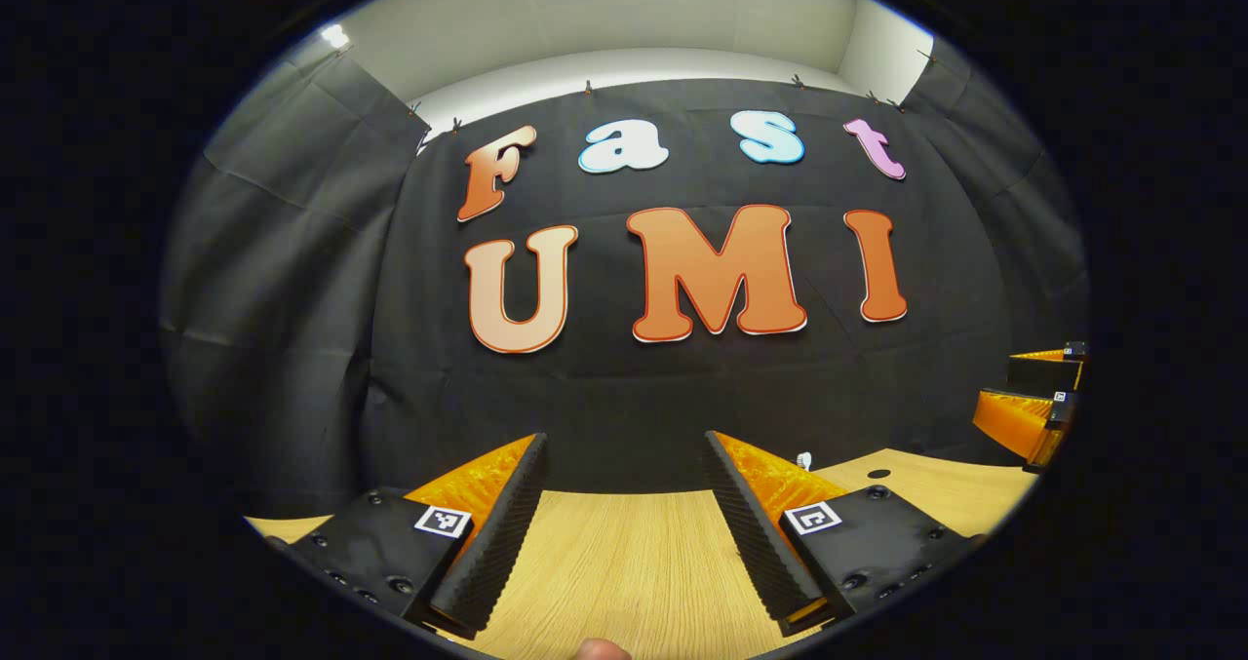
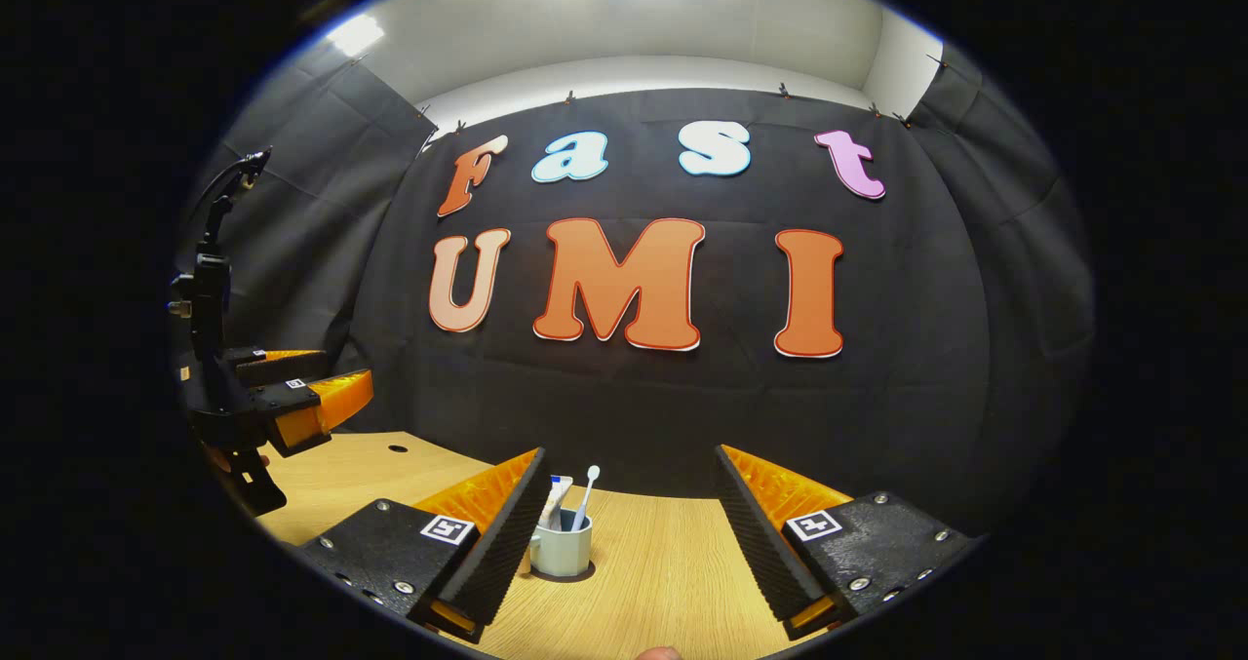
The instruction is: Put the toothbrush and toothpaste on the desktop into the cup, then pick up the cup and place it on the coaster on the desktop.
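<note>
The cup (image 2: 563,551), holding the toothbrush (image 2: 585,497) and toothpaste (image 2: 556,500), stands on the dark coaster (image 2: 565,575) on the desk (image 2: 673,582), just ahead of the right tool (image 2: 629,533), whose jaws are spread and empty like the left tool's (image 1: 624,519), so both should probably back straight away from the cup without brushing it.

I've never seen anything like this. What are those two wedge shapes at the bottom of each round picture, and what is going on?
Those wedges are the fingers of hand-held grippers; a person carries one in each hand, with a camera riding on each. The left gripper view looks along the left gripper, open over the wooden desktop. The right gripper view looks along the right gripper, also open and holding nothing. Ahead of it stands a cup on a dark coaster, with the toothbrush and toothpaste inside.
</note>
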A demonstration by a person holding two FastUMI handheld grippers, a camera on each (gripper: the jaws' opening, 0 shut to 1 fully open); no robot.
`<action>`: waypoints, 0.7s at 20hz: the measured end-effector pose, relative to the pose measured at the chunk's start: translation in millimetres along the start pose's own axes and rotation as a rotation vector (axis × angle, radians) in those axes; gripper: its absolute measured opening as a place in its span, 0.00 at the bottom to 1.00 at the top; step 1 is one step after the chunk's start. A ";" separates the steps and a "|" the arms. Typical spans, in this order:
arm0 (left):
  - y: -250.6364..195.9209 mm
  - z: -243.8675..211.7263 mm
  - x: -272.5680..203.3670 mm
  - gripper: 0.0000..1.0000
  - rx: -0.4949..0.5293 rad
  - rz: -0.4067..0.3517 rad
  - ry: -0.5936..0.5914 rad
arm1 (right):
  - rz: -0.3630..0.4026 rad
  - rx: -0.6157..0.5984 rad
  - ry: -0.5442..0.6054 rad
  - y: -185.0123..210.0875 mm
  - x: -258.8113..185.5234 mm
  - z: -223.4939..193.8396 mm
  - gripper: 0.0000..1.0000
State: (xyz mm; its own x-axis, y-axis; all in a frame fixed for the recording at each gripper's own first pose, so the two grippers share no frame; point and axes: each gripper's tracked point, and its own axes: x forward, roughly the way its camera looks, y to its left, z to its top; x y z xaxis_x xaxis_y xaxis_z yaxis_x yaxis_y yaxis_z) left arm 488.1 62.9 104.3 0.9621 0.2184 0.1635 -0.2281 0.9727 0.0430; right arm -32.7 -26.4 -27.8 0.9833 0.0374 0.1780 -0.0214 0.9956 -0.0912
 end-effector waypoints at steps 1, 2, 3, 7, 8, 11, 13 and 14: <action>0.0 -1.1 1.1 1.00 0.003 0.000 -0.001 | 0.002 0.003 0.002 -1.0 -0.5 -1.4 1.00; 0.8 -0.2 0.8 1.00 0.006 0.000 -0.002 | 0.003 0.007 0.004 -1.0 -0.5 -1.7 1.00; 1.6 0.3 0.7 1.00 0.008 0.006 -0.004 | 0.006 0.010 0.005 -1.2 -0.4 -2.9 1.00; 2.1 0.0 1.9 1.00 0.012 0.018 -0.009 | 0.008 0.007 0.003 -5.3 -2.7 -3.8 1.00; 2.8 0.2 1.9 1.00 0.015 0.021 -0.007 | 0.009 0.007 0.002 -6.6 -3.3 -3.5 1.00; 3.6 -1.0 1.2 1.00 0.026 0.027 -0.004 | 0.007 0.018 0.002 -10.3 -4.4 -4.6 1.00; 3.2 -1.7 2.0 1.00 0.028 0.031 -0.004 | 0.006 0.019 0.000 -12.5 -5.8 -4.4 1.00; 2.5 -1.2 2.4 1.00 0.028 0.031 -0.002 | 0.003 0.018 -0.003 -13.5 -5.8 -4.0 1.00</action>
State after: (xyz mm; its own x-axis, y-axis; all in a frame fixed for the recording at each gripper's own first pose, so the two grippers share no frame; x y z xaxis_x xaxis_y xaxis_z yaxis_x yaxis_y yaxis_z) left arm 489.9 66.0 103.6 0.9542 0.2481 0.1670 -0.2619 0.9629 0.0656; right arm -37.3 -40.4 -31.5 0.9828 0.0405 0.1802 -0.0275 0.9969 -0.0742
